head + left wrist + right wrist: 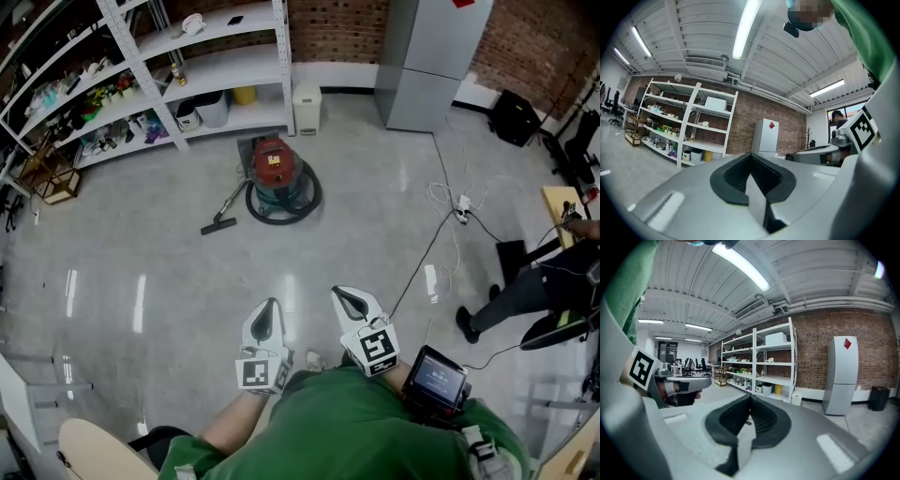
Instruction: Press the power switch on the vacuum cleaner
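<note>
The round vacuum cleaner with a red top and dark green bottom is sitting on the shiny grey floor. It is resting just in front of the white metal shelf, far from both tongs. Its black hose is curling around it. Its long thin pipe is pointing left and toward the person, ending in a flat black brush head. The left gripper and right gripper are hanging side by side, both squeezed closed on nothing.

Green shirt; grey left tongs, right tongs.
</note>
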A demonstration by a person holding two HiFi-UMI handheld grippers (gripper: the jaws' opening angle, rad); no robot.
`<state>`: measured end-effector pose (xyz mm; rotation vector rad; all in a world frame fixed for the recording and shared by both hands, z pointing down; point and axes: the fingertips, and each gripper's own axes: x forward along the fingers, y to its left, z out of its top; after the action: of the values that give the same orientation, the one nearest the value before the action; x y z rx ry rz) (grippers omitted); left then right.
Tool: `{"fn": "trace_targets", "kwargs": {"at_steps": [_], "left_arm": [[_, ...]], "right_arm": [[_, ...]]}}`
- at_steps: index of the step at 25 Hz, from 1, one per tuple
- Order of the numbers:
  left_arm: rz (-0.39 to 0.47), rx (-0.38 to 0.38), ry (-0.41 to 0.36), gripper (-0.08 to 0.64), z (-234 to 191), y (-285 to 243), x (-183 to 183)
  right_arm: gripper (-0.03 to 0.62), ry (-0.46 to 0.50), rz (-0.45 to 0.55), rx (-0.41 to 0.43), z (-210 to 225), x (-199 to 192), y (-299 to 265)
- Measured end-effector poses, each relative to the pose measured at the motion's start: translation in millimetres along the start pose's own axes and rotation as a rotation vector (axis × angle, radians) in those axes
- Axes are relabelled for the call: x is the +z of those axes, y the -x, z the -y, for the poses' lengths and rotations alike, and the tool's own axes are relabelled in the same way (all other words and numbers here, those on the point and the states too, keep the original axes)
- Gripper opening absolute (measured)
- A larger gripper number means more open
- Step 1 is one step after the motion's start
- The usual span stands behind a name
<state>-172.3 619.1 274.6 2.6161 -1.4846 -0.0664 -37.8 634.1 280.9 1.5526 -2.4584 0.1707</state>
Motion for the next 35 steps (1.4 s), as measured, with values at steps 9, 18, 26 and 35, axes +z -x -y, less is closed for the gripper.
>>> {"fn": "trace_targets", "kwargs": {"at_steps": [9,18,26,35], "left_arm": [[0.035,-0.007,0.004,0.008,-4,0,13],[0.026,0.030,0.003,0.008,-12,-15,12],[-0.023,0.075,-0.007,0.008,-15,-54,4],[-0.064,0.131,-0.035,0.008,-20,-131,7]], "right_arm": [[0.002,0.038,0.010,-0.038,5,15,-2],[0.003,0.046,-0.001,-0.003,10,8,-21],[0.003,0.024,0.018,0.055,36,8,-52],[0.003,0.002,0.031,0.112,97,17,-101]]}}
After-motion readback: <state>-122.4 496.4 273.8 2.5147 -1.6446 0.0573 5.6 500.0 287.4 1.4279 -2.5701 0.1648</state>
